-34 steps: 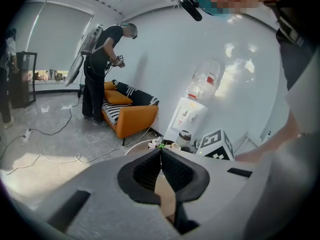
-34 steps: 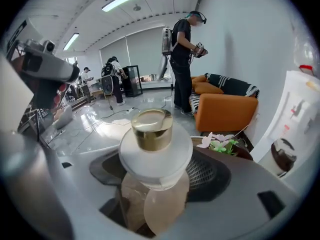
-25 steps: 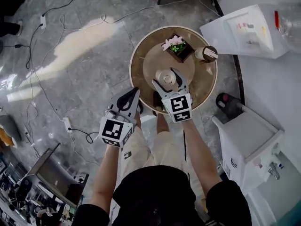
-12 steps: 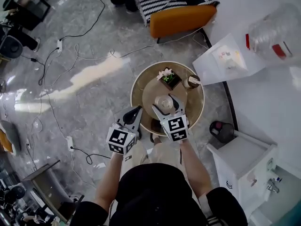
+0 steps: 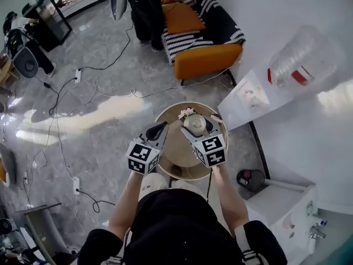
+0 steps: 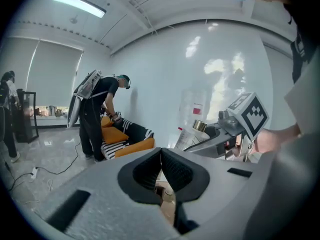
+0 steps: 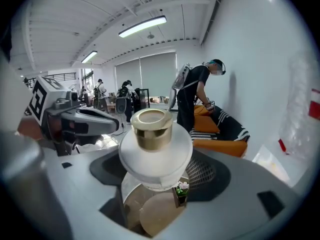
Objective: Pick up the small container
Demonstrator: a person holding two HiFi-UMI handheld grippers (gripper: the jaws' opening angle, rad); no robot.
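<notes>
Right tool (image 7: 159, 176) holding the small container (image 7: 155, 134), a squat white vessel with a gold cap, carried upright above the round bench (image 5: 177, 158). The jaws stand part-open, and their ribbed pads press the white body from both sides. The widest flare of the body sits just above the pads, an arrangement that probably guards against the vessel slipping down. In the right gripper view the bench top lies well below the container's base, with open air between, so the pick-up is judged complete. In the head view the container hangs over the far half of the bench, near the flower box (image 5: 186, 114) that stands by the bench's far edge. The left tool (image 6: 161, 156) hovers over the left rim of the bench, its jaws closed on each other with nothing between them. It is beside the right tool but apart from the container, and is judged idle, held aside so that the carrying tool is not crowded. To the right of the bench a white cabinet (image 5: 248, 95) under a large clear bottle (image 5: 300, 59) stands close, making this the narrowest margin. Beyond the bench are an orange sofa (image 5: 207, 59) and a standing person (image 5: 146, 10). To the left of the bench the floor (image 5: 83, 137) is open apart from loose cables, giving the widest room for a sideways move.
</notes>
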